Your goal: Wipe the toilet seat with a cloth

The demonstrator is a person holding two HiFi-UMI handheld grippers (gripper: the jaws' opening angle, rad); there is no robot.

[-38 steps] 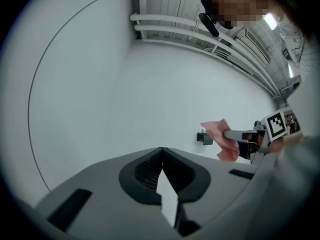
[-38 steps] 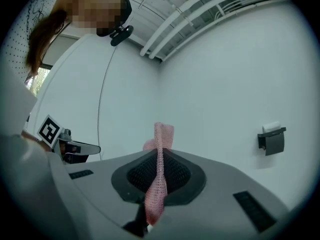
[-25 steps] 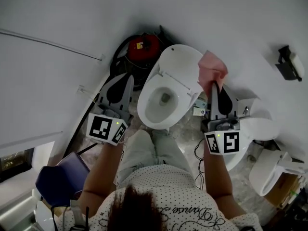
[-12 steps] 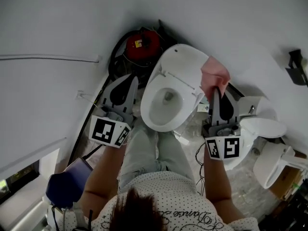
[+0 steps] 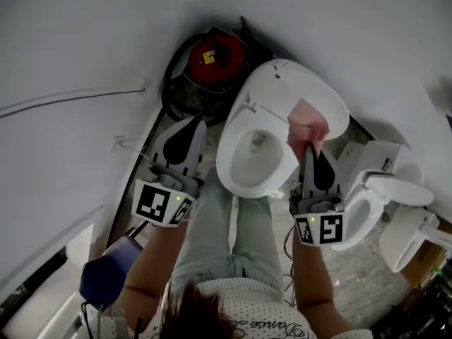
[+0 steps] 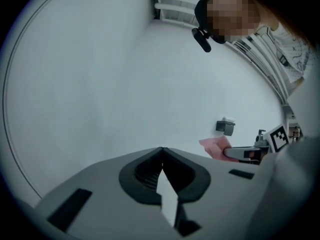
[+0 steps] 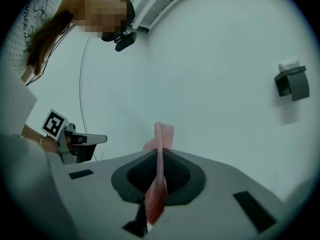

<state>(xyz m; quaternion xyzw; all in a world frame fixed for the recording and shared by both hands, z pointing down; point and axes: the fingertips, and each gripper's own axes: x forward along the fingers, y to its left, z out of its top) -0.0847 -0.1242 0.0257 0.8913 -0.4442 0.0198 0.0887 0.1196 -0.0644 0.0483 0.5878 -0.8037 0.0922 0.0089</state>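
Right gripper (image 5: 311, 145) (image 7: 160, 155): centre-right of the head view, jaws clamped on the pink cloth (image 5: 308, 122) (image 7: 161, 134). A strip of cloth runs down between the pads, and a fold stands above the tips.

Cloth, position: centre-right of the head view, over the right side of the toilet seat (image 5: 229, 162), at the foot of the raised lid (image 5: 311, 87). Contact with the seat cannot be told.

Left gripper (image 5: 195, 123) (image 6: 162, 151): centre-left of the head view, tips pressed together with nothing held. It is beside the toilet's left side and apart from it.

Toilet: white, centre of the frame, bowl open.

Red round object (image 5: 215, 56): upper centre, behind the toilet, ringed by a black hose.

Second toilet (image 5: 367, 210): lower right.

Wall holder (image 7: 292, 81) (image 6: 226, 126): grey, on the pale wall.

Blue object (image 5: 106, 277): lower left.
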